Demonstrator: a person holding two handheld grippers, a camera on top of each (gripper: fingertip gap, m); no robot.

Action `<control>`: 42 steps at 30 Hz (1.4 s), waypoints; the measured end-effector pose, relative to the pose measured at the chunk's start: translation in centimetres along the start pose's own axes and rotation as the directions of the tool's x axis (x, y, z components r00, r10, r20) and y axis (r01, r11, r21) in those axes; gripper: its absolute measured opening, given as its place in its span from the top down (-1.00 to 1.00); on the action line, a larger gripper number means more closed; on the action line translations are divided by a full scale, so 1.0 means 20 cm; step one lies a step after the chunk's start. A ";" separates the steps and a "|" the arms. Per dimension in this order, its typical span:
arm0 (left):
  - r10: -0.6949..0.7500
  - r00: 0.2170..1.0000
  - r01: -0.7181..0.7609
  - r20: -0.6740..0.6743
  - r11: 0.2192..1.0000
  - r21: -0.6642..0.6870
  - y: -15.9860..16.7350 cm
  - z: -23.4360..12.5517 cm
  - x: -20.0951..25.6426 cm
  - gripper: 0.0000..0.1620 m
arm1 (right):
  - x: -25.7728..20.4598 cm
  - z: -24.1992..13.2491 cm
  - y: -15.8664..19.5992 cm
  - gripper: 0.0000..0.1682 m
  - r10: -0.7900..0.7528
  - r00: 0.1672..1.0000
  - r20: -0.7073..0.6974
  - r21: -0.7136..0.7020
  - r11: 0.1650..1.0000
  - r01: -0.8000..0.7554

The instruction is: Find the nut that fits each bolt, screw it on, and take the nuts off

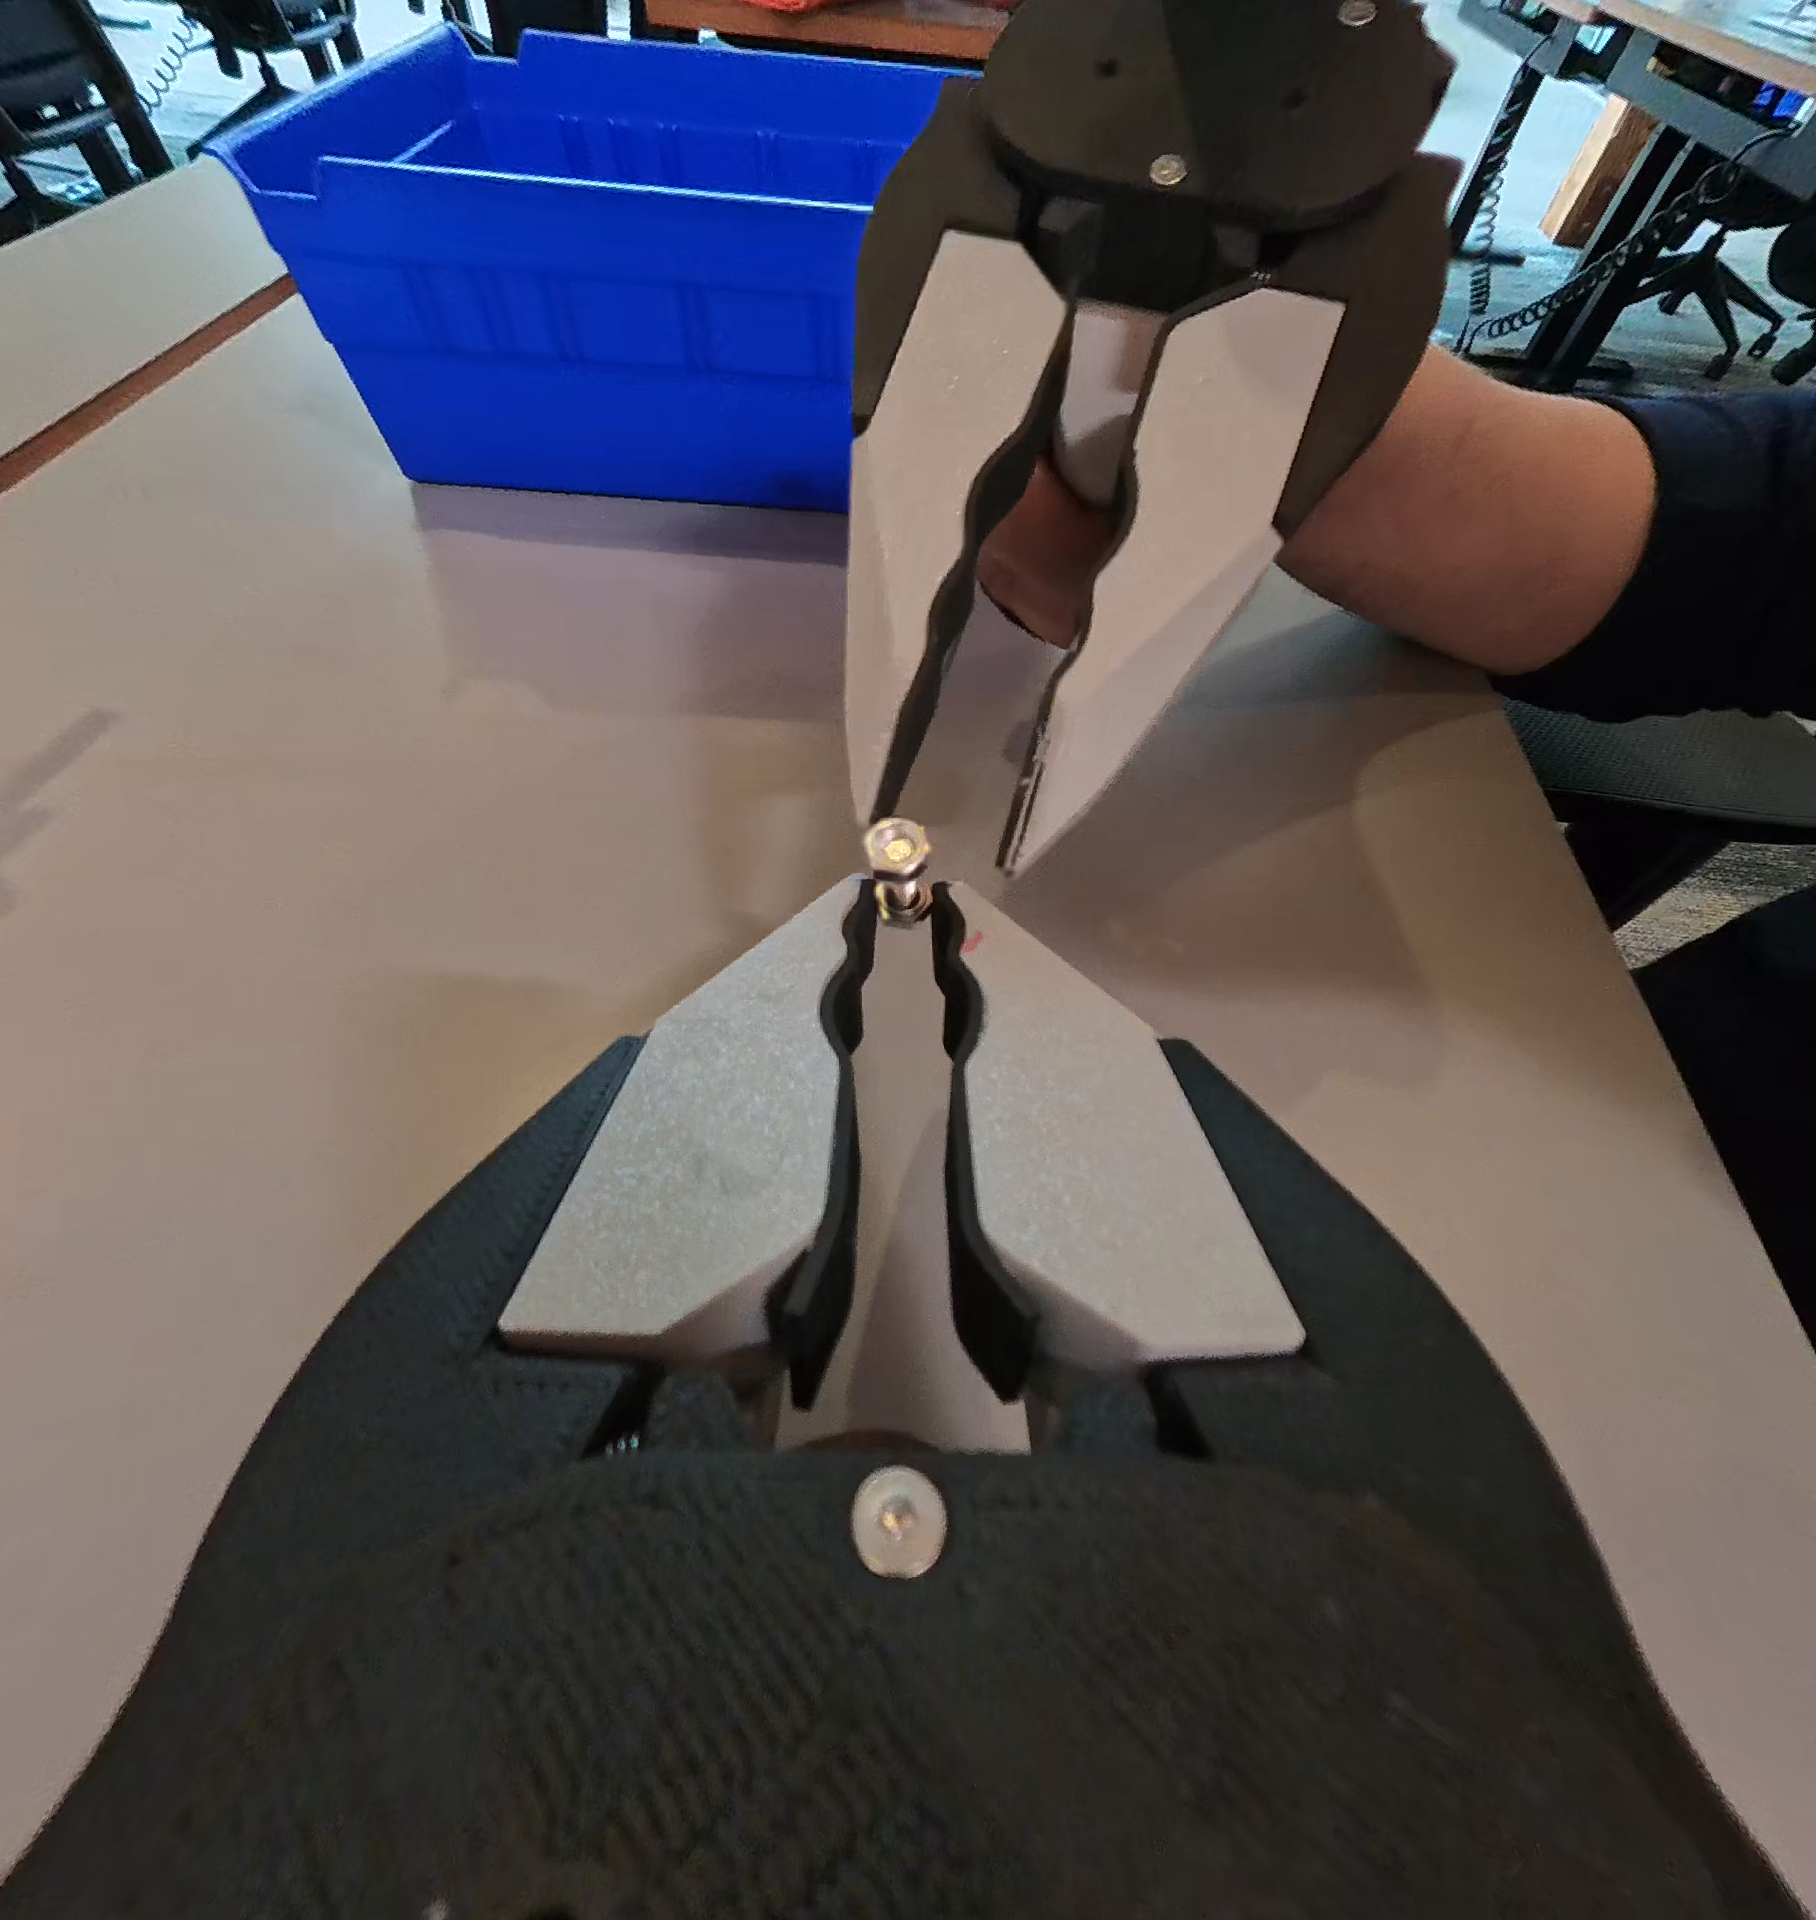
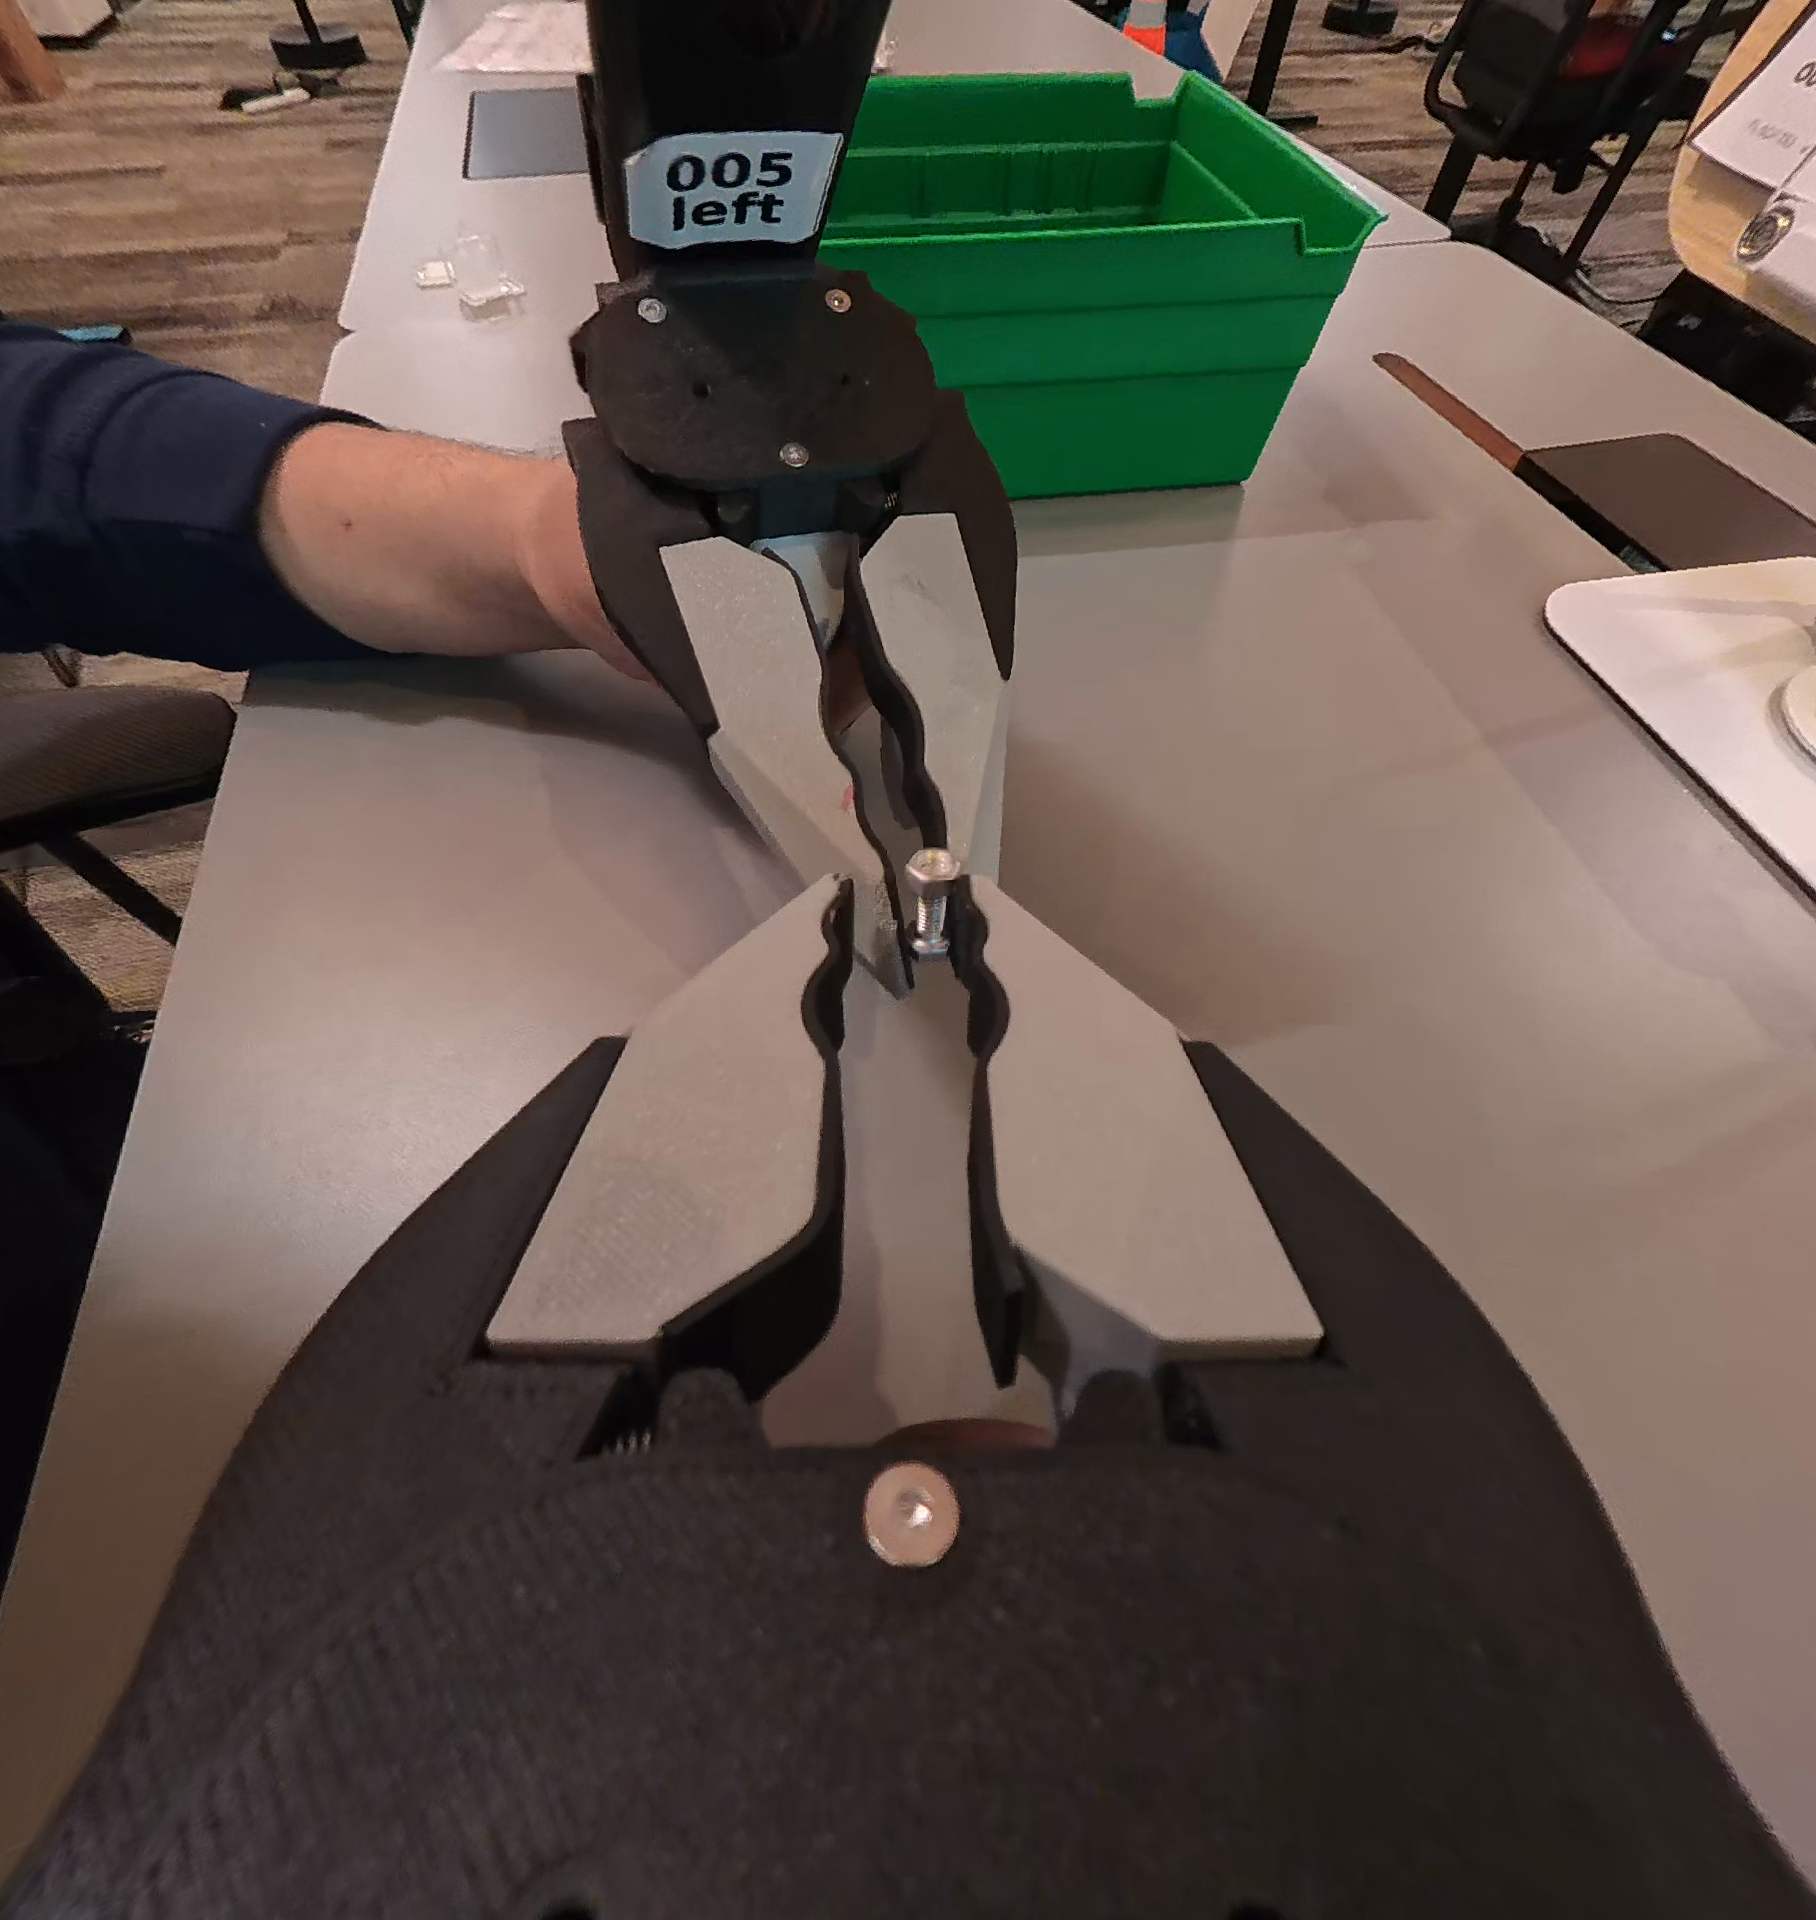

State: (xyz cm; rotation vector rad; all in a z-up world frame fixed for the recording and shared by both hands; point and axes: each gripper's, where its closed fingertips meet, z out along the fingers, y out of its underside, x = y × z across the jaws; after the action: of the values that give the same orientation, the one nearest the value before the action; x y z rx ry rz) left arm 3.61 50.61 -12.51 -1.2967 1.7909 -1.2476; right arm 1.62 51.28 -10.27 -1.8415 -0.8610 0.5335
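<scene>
A small silver bolt (image 1: 899, 844) stands upright, head up, with a nut (image 1: 902, 912) on its lower end. My left gripper (image 1: 904, 896) is shut on the nut and holds it above the grey table (image 1: 364, 831). My right gripper (image 1: 945, 842) comes from the far side, open, with one fingertip right by the bolt head. In the right wrist view the bolt (image 2: 931, 902) and nut (image 2: 928, 943) sit between my right gripper's (image 2: 906, 883) parted fingertips, closer to the right one. The left gripper (image 2: 919, 951) reaches in from behind.
A blue bin (image 1: 592, 312) stands on the table behind the left side. A green bin (image 2: 1112, 312) stands at the back in the right wrist view. A white pad with a stand (image 2: 1693, 665) is at the right. A person's forearms (image 2: 395, 540) hold both grippers. The grippers are tip to tip, or close to it.
</scene>
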 end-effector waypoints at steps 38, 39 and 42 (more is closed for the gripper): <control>-0.010 1.000 0.011 -0.020 0.999 0.030 -0.04 -0.03 0.01 0.90 | 0.00 -0.03 -0.04 0.72 0.039 0.999 0.014 0.052 0.998 -0.040; -0.008 1.000 0.008 -0.020 1.000 0.030 -0.04 -0.03 0.01 0.90 | 0.00 -0.02 -0.04 0.71 0.041 0.999 0.015 0.051 0.998 -0.042; -0.006 1.000 0.007 -0.023 1.000 0.026 -0.03 -0.02 0.02 0.90 | -0.01 0.00 -0.03 0.67 0.037 0.999 0.024 0.042 0.998 -0.038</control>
State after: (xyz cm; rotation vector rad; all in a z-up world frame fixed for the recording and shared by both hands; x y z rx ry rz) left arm 3.35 50.42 -11.67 -1.2802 1.7816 -1.2898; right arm 1.31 51.22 -9.73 -1.8191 -0.8258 0.5933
